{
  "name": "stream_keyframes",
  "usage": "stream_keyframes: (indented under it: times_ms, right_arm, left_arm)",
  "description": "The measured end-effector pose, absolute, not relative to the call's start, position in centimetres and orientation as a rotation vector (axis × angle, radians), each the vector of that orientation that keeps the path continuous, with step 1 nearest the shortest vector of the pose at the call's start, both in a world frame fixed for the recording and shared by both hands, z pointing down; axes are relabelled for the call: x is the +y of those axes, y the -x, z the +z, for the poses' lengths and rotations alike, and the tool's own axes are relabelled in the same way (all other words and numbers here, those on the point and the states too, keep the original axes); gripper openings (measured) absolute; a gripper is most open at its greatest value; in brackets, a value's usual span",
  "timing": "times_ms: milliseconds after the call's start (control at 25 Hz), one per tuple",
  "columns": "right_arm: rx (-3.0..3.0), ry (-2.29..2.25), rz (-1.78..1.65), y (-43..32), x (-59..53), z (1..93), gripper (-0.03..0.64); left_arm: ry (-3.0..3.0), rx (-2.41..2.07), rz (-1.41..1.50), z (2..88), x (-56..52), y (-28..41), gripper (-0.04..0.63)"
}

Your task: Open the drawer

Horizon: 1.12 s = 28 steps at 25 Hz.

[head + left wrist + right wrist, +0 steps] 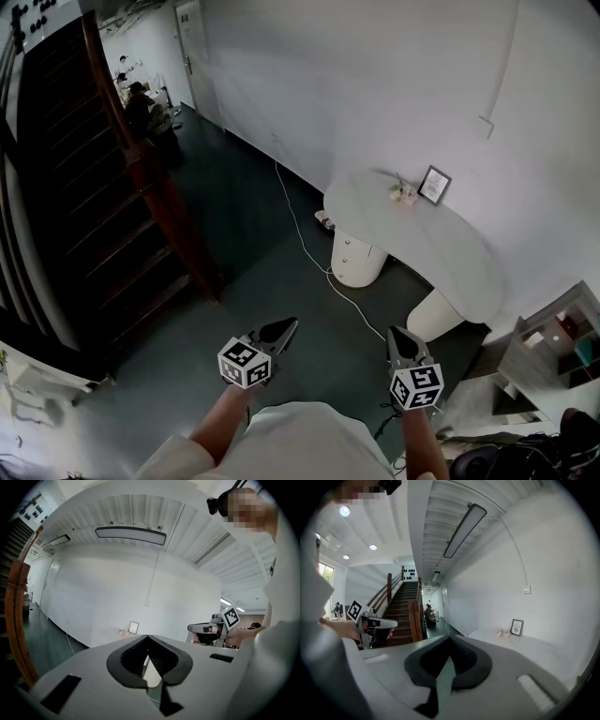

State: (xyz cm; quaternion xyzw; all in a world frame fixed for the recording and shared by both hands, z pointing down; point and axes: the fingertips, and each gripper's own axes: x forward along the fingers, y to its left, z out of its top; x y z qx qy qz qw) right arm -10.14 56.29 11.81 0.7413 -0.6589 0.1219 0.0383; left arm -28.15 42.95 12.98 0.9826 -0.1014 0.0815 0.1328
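Note:
A white curved table (pixel 441 246) stands against the wall on two round pedestals. The nearer-left pedestal (pixel 357 259) carries stacked drawers with small knobs, all closed as far as I can see. My left gripper (pixel 284 328) and right gripper (pixel 397 334) hover over the dark floor, well short of the table, both pointing toward it. Neither holds anything. In the left gripper view the jaws (pixel 147 636) meet at the tips. The right gripper view shows its jaws (pixel 450 637) also touching at the tips, with the table (pixel 525 644) ahead to the right.
A dark staircase with a wooden banister (pixel 150 178) rises at the left. A white cable (pixel 298 231) runs across the floor to the pedestal. A picture frame (pixel 434 185) and a small ornament (pixel 404 194) sit on the table. A shelf unit (pixel 553 345) stands at the right.

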Motion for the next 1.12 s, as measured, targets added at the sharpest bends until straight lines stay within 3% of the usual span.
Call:
stream_keyframes:
  times_ms: [1120]
  right_arm:
    - [-2.043,-2.233,0.408,3.7,52.0,14.3,0.011]
  left_arm:
    - [-2.826,-0.318,0.23,14.7,39.5,20.7,0.008]
